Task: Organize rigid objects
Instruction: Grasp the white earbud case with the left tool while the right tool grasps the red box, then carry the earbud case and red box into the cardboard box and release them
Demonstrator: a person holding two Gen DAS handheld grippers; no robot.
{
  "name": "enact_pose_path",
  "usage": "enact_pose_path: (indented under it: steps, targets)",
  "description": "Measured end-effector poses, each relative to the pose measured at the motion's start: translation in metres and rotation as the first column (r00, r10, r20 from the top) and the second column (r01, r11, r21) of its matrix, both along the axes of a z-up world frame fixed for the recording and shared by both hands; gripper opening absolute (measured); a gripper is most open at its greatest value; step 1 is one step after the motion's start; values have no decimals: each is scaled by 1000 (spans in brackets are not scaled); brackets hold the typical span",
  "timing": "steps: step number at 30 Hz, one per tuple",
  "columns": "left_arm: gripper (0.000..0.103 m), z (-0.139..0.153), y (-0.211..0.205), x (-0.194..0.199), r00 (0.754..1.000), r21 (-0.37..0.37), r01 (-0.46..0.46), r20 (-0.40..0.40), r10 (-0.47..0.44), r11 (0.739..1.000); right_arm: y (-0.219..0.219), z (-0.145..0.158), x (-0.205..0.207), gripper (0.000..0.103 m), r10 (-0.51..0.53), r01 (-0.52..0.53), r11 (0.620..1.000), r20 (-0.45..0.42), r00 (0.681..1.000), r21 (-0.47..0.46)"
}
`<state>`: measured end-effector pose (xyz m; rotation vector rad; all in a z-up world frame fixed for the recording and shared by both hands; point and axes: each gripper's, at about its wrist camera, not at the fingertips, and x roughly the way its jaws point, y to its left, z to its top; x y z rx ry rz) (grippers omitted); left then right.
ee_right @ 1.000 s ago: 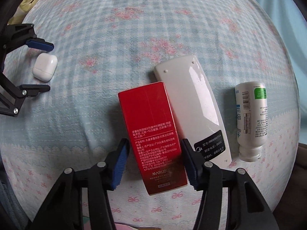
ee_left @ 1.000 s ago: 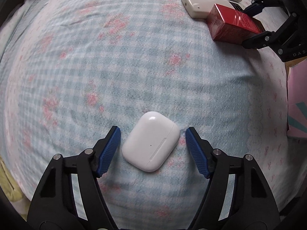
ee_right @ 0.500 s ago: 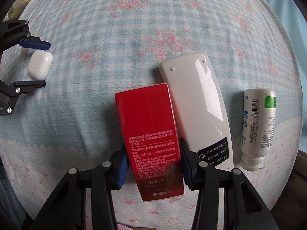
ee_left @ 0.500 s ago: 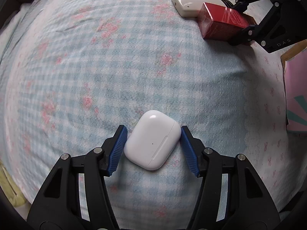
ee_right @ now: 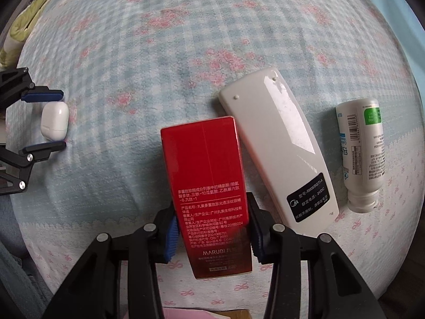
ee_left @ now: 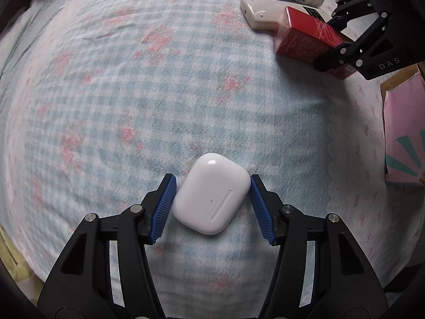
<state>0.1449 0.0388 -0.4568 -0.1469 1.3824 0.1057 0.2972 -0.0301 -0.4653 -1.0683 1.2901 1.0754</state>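
A white earbud case (ee_left: 211, 196) lies on the checked bedspread, between the blue pads of my left gripper (ee_left: 211, 186), which is shut on it; it also shows far left in the right wrist view (ee_right: 54, 122). My right gripper (ee_right: 212, 210) is shut on a red box (ee_right: 208, 180), seen at the upper right of the left wrist view (ee_left: 308, 40). A white remote (ee_right: 279, 159) lies face down just right of the box, touching it. A white bottle (ee_right: 362, 151) lies on its side further right.
The blue checked bedspread (ee_left: 132, 93) with pink flowers covers the whole surface. A pink box (ee_left: 403, 133) lies at its right edge in the left wrist view. A yellow-green cloth (ee_right: 24, 24) lies at the far left edge in the right wrist view.
Both grippers have closed: the left onto the earbud case, the right onto the red box. The red box has shifted slightly with the right gripper.
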Motion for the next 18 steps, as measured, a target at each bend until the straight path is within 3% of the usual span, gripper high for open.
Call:
enact_pose_path:
  steps: [9,18]
  targets:
    - [53,37,10,-1,999,4,-16,40,16,1000,-6,47,1,40,-181,186,980,-66,981,72]
    - [53,96,-7,1,996,59,55,62,-58,997,-42,119,-9,40,-377,389,910,-108,920,145]
